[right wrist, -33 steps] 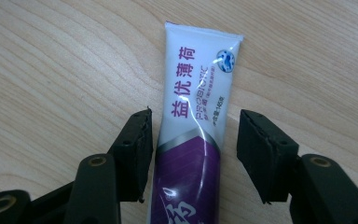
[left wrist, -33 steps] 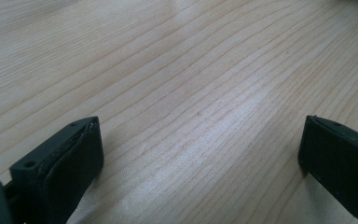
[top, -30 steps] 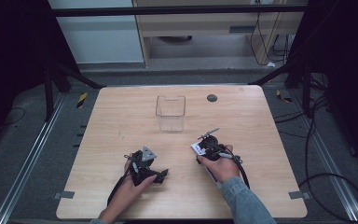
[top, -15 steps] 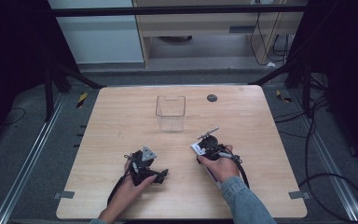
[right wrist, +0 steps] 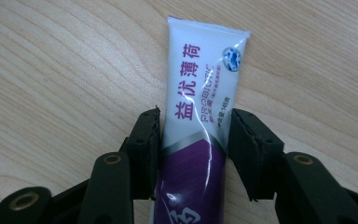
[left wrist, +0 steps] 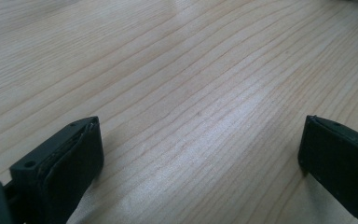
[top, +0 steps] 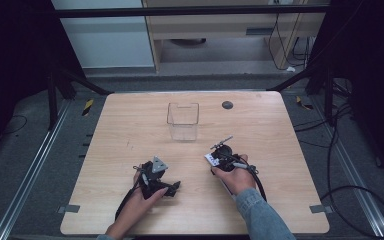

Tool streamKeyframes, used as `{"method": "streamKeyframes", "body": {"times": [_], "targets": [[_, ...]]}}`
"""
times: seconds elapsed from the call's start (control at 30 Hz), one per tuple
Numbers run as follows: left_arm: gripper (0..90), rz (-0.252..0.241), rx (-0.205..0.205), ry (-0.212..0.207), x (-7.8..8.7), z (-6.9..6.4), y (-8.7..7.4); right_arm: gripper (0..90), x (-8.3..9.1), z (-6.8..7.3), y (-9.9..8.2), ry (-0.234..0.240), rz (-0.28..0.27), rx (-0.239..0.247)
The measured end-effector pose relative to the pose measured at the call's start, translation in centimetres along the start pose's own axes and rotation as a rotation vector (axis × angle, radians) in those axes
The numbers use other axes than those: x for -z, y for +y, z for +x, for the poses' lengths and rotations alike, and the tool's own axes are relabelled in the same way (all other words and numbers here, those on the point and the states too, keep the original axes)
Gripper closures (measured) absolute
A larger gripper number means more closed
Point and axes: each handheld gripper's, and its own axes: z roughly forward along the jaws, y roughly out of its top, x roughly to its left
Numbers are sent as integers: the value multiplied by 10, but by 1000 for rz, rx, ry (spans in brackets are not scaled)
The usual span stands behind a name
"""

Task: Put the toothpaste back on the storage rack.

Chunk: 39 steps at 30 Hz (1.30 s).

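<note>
Toothpaste tube [right wrist: 200, 107] lies flat on the table [top: 130, 125], nearer you than the clear container [top: 183, 120], between your right gripper [right wrist: 193, 135]'s jaws. They have just been closing and now touch both sides. Squeeze too near the flat crimped end and it may slip or buckle. Your left gripper [left wrist: 200, 154] rests open, holding nothing.

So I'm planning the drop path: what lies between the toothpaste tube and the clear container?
Bare wood only. In the high view, the table between the toothpaste tube in the right claw and the clear container holds nothing.
</note>
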Motion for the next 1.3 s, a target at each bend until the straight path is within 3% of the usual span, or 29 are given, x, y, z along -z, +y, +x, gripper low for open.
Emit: {"method": "streamKeyframes", "body": {"times": [0.93,1.3], "targets": [[0,0,0,0,0,0,0,621,1,-2,4,3,37,39],[0,0,0,0,0,0,0,673,2,-3,6,13,57,30]]}}
